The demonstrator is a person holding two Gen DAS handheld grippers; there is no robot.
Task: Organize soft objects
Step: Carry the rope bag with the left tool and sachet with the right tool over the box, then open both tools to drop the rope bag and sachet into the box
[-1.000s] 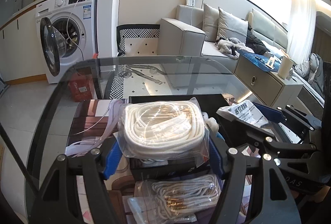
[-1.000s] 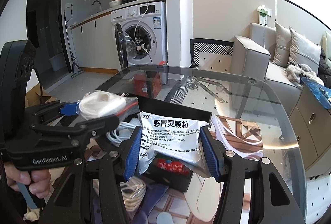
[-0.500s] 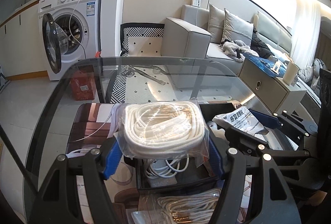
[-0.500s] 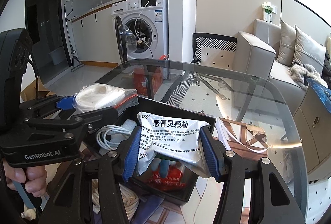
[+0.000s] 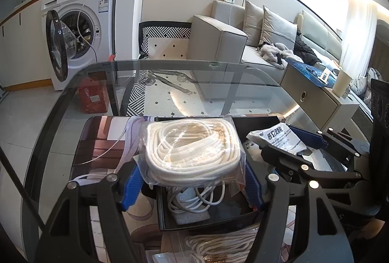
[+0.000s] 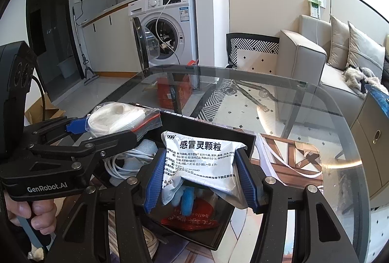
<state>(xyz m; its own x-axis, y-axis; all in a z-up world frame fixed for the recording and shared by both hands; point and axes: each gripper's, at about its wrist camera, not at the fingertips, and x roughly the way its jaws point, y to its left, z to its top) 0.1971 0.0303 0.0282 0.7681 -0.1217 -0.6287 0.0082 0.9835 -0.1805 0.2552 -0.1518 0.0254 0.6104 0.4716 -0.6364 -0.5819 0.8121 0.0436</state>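
1. My left gripper [image 5: 192, 180] has its blue pads clamped on either side of a clear bag of coiled white rope [image 5: 190, 151]; the jaws stand about half open because the bag fills them.
2. My right gripper [image 6: 199, 178] is pinched the same way on a white medicine sachet [image 6: 201, 161], its printed face turned up toward me.
3. The black tray [image 6: 243, 139] is what the coming move turns on. It lies directly beneath and just ahead of both sets of fingertips, its long axis running across from my left tool to my right.
4. The rope bag hangs over the tray's left part, above a white cable [image 5: 194, 199] already lying inside. The sachet hangs over the right part, above a red packet [image 6: 192, 219] and something blue.
5. Both tools tilt downward toward the tray, side by side and close. I judge neither hand much nearer; each is over its own end.
6. I reckon the next step is to lower and let go. The rope bag overhangs the tray's left wall slightly, so it may catch there.
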